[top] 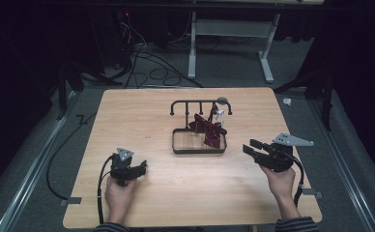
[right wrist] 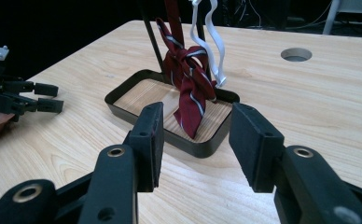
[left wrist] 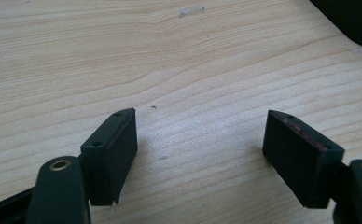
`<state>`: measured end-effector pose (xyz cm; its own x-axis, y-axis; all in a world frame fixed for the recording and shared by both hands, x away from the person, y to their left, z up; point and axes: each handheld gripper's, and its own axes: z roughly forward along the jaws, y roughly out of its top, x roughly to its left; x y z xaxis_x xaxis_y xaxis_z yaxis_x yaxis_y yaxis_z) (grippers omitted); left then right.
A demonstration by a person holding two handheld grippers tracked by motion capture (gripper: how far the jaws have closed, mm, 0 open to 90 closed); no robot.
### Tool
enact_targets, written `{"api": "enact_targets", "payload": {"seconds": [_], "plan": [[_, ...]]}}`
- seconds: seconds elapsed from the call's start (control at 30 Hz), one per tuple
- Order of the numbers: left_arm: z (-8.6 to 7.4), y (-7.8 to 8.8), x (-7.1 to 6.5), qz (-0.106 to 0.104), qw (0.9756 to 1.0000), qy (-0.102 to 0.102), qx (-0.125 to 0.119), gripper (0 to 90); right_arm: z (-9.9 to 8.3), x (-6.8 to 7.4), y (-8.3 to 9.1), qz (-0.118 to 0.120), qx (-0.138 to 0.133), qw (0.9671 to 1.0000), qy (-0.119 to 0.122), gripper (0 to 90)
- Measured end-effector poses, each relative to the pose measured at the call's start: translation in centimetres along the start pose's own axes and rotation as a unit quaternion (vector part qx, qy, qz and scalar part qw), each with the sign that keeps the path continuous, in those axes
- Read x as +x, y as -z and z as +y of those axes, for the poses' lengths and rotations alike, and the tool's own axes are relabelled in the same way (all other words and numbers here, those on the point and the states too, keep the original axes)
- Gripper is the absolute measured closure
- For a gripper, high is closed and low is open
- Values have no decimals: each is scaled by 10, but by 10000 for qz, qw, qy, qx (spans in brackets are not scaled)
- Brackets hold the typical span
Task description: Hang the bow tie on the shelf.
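Note:
A black rack [top: 200,102] with a shallow tray base [top: 197,151] stands at the table's middle. A dark red striped tie [top: 207,128] hangs from its bar, the lower end reaching into the tray. Beside the tie hangs a white hook [top: 218,115]. My right gripper [top: 251,146] is open to the right of the tray and points at it. In the right gripper view the tie [right wrist: 188,88], the white hook [right wrist: 214,46] and the tray rim [right wrist: 123,88] lie just beyond my open right gripper [right wrist: 195,116]. My left gripper [top: 142,166] is open low over bare wood [left wrist: 200,126], left of the tray.
The wooden table [top: 127,116] has a round hole [right wrist: 296,54] beyond the rack. On the grey floor behind it are cables [top: 151,67] and a white desk frame [top: 267,53]. A dark edge [left wrist: 351,23] shows past the table in the left gripper view.

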<state>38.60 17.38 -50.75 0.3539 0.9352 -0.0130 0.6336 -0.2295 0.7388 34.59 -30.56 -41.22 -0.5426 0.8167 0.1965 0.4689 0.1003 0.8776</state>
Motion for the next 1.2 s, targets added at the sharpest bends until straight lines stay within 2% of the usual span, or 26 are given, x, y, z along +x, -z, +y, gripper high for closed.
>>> {"api": "enact_targets", "payload": {"seconds": [1.2], "plan": [[0, 0, 0, 1, 10000, -1, 2, 268, -33, -1, -14, 81, 247, 9992, -302, 566]]}}
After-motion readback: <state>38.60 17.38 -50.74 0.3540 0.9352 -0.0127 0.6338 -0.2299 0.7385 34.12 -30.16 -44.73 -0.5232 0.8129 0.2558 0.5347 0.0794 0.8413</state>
